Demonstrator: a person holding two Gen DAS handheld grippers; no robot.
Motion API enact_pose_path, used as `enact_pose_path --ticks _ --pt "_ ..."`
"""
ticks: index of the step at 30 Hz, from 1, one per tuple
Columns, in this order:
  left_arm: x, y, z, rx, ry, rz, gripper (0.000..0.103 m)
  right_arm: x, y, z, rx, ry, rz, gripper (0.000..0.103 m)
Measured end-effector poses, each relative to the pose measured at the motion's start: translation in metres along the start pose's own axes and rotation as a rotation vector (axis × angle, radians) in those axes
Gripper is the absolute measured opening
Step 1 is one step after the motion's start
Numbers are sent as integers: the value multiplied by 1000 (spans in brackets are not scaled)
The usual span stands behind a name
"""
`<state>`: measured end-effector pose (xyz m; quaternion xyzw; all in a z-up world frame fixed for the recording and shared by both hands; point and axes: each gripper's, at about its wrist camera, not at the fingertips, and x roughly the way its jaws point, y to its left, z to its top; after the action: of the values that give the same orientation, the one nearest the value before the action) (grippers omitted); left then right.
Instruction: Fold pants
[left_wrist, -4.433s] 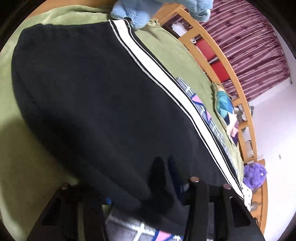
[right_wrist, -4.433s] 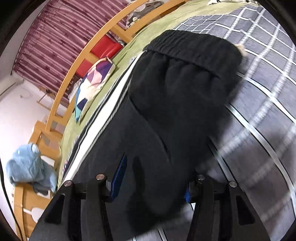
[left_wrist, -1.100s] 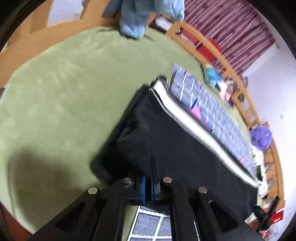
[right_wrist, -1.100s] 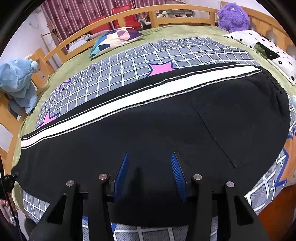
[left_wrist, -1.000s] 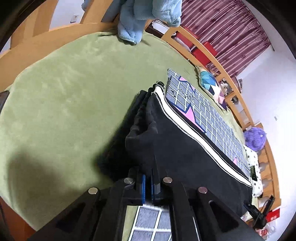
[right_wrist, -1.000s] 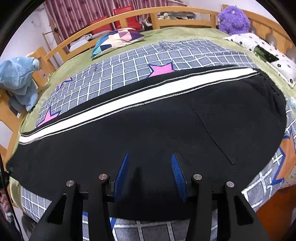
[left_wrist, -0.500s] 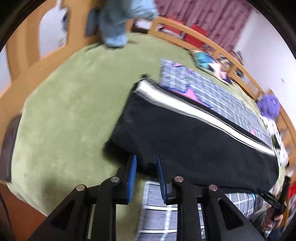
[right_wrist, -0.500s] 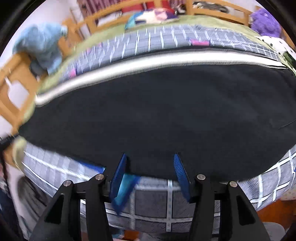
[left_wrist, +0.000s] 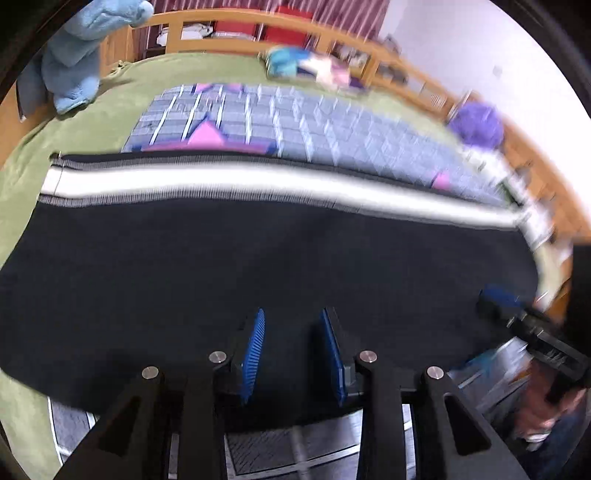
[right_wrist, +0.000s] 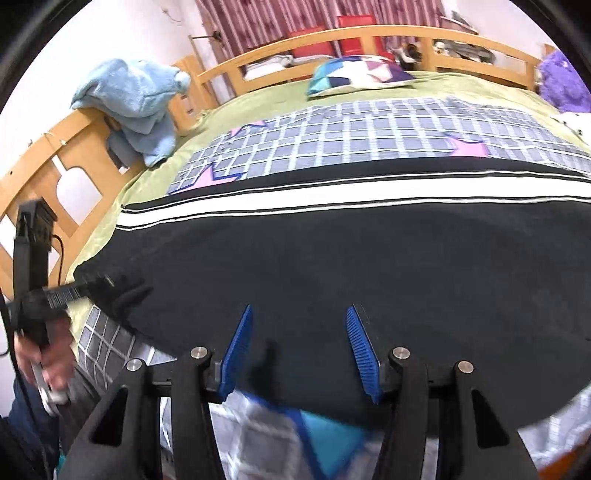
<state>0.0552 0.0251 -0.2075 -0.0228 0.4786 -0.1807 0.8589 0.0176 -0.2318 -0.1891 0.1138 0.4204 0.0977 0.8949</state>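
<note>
- Left wrist view: left gripper (left_wrist: 291, 350) jaws opening, nothing between them; black pants (left_wrist: 258, 266) lie flat just beyond, along the bed (left_wrist: 22, 177).
- Right gripper (right_wrist: 299, 349) jaws part-open, empty above the near hem.
- Fabric probably soft and limp; take hold at hem corners.
- White side stripe (right_wrist: 332, 201) marks the far edge; checked blanket (right_wrist: 369, 136) beyond offers open room.

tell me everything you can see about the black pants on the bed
The black pants lie flat across the bed, folded lengthwise, resting on a grey checked quilt and, at one end, a green bedspread. The fabric looks soft and knitted, like a tracksuit. A white side stripe edged with thin lines runs along the far edge. Neither gripper grips them.
</note>
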Motion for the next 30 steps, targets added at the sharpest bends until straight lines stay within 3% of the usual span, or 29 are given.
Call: enact_pose_path --ticks 3,7,11,15,17,23,26,30 --pt "-8 2 -26 31 -35 2 30 27 17 -22 -50 72 5 53" --pt "-20 8 -34 15 -38 -28 30 18 42 -56 -207 4 -72 58" --pt "-25 12 -22 -5 -36 -44 30 14 36 -54 -168 27 -28 59" --pt "-40 41 3 -64 -101 1 39 4 21 -39 -115 40 68 59" --pt "-48 61 18 -100 -133 40 52 0 21 -25 -125 20 49 59" --pt "-52 139 72 -241 -211 158 52 -7 -5 17 -121 -58 -25 59" --pt "-39 168 96 -287 -187 190 52 0 -26 27 -72 -59 -52 59" --pt "-11 193 116 -326 -120 174 51 17 -48 32 8 -51 -74 59"
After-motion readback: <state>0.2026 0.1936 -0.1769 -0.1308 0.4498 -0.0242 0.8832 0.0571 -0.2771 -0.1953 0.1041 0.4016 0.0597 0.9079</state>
